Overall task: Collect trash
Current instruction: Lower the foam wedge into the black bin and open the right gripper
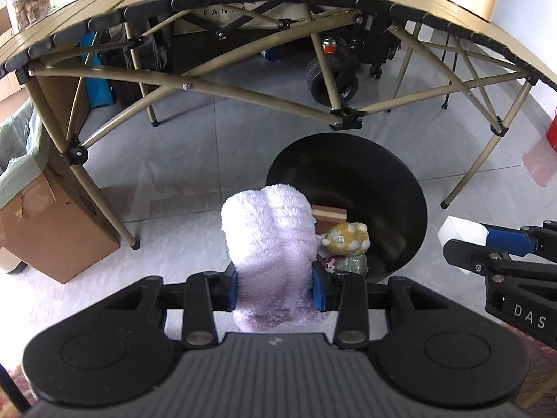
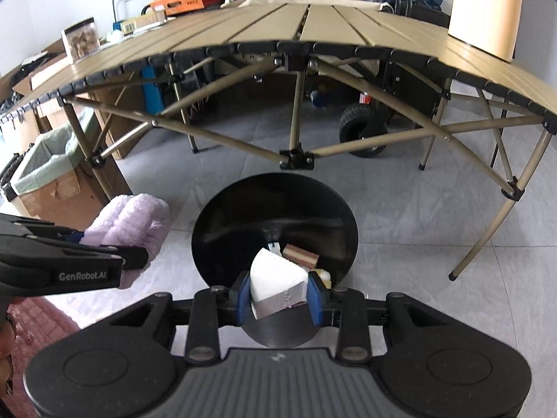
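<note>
Above the black bin [image 2: 275, 216] on the grey tiled floor [image 1: 195, 160], just in front of the folding worktop [image 2: 313, 31], both tongs are carrying a load. The right tongs [image 2: 279, 297] are pinching a white foam wedge [image 2: 276, 284] between their blue pads [image 2: 244, 299], closed only as far as the block allows, and are hanging over the near rim of the bin. The left tongs [image 1: 275, 287] are squeezing a fluffy pale-lilac cloth [image 1: 269, 240] in the same way, narrowed onto its bunched middle, and are sitting beside the bin's left edge rather than over its mouth.

The step in hand is probably the drop. To do it well, the right tongs should be moving further over the opening before letting go, since the wedge is light and could bounce off the rim. The left tongs need shifting sideways until the whole cloth is hanging inside the rim, because its loose end is drooping below the pads and may catch on the edge.

The wedge is looking rigid, clean and sharp-cornered, with a faint pink mark on its lower face. The cloth is looking thick, soft and folded into ridges. Inside the bin are lying a striped brown block [image 2: 300, 256] and a yellow knobbly item [image 1: 346, 238].
</note>
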Action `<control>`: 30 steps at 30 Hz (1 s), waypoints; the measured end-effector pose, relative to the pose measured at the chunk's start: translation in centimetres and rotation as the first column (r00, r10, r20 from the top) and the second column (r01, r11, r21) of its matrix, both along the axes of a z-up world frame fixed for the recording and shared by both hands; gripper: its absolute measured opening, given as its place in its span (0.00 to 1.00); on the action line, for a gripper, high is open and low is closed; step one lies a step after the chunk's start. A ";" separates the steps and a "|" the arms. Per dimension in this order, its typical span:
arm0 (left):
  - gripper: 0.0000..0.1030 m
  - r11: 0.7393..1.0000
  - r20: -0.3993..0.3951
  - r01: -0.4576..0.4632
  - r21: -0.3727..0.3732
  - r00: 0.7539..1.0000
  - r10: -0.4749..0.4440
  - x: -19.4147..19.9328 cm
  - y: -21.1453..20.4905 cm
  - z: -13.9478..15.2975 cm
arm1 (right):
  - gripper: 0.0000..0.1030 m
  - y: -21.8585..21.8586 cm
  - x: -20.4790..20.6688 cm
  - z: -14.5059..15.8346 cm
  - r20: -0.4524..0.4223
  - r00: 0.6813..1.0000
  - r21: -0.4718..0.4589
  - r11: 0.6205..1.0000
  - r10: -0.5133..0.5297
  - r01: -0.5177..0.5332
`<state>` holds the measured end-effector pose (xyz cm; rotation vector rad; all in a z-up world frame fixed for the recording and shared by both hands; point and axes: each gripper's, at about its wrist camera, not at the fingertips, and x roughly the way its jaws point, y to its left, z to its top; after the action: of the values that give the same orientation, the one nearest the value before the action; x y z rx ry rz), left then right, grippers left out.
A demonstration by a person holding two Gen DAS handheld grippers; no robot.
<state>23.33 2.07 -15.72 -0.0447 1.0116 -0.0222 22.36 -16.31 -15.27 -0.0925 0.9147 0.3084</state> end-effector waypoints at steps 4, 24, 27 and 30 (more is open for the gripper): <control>0.38 1.000 -0.008 -0.014 -0.008 1.000 0.014 0.4 0.4 -0.2 | 0.31 0.4 0.6 -0.4 -0.011 1.000 -0.015 1.000 0.000 0.000; 0.38 0.990 -0.042 -0.139 0.018 0.989 0.140 4.7 2.9 -1.1 | 0.32 3.9 8.4 -2.2 -0.080 0.997 -0.048 0.999 -0.004 0.001; 0.38 0.988 -0.038 -0.152 0.018 0.988 0.153 5.5 3.1 -1.0 | 0.32 4.3 9.6 -3.0 -0.103 0.995 -0.053 0.999 -0.011 0.005; 0.38 0.986 -0.038 -0.164 0.020 0.986 0.164 6.3 3.3 -1.0 | 0.32 4.7 10.7 -3.8 -0.124 0.992 -0.061 0.998 -0.022 0.014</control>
<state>29.59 5.38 -16.72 -0.1135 1.0453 0.1382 33.09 -11.64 -19.04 -0.1214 1.0479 0.2724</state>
